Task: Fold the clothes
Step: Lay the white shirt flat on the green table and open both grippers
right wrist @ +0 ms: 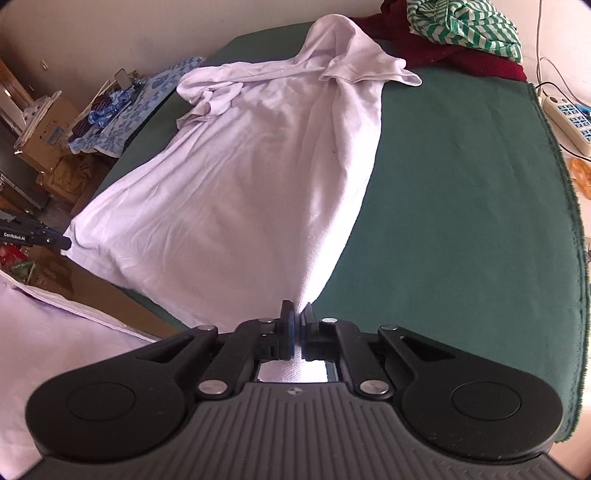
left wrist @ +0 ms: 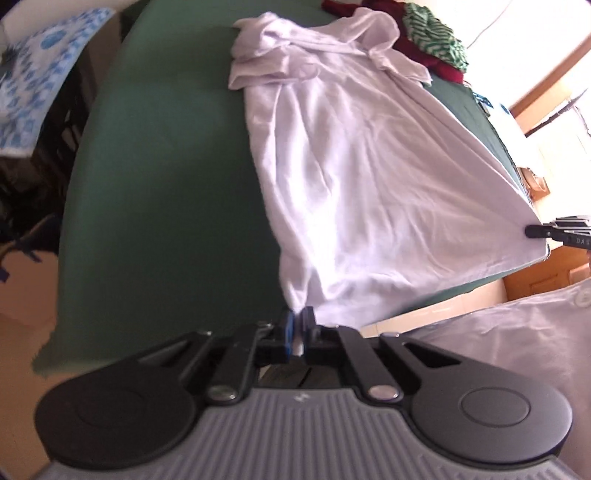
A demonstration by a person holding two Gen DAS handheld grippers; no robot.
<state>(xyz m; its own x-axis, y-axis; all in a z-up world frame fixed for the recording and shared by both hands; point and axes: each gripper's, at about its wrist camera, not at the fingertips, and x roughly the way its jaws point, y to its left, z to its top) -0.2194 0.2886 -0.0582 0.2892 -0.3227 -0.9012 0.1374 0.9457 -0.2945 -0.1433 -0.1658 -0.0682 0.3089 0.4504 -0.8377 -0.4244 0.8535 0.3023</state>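
On the green table cover (right wrist: 461,206) lies the white shirt (right wrist: 266,177), long side running away from me, its collar and sleeves bunched at the far end and the hem at the near edge. I hold the hem at both corners. My left gripper (left wrist: 296,325) has its jaws pressed together on the left corner, with a strip of white cloth showing between the blue pads. My right gripper (right wrist: 297,319) is clamped on the right corner in the same way, and the cloth rises from the table into a tight peak at each grip.

As I judge it, the folding has hardly begun. The body of the shirt is spread but wrinkled, the sleeves are not laid in, and no fold line is visible. What remains is nearly everything: smooth it, bring the sleeves over, then fold the length.

Each camera gives me something the other does not. From the left wrist I see the right gripper (left wrist: 532,232) at the frame edge, biting the far corner, and a blue patterned cloth (left wrist: 33,74) beside the table. From the right wrist I see a power strip (right wrist: 569,118) on the right, and more clearly the green striped garment (right wrist: 461,26) on a dark red one (right wrist: 443,48) behind the shirt; probably these wait for folding, though I cannot be sure.
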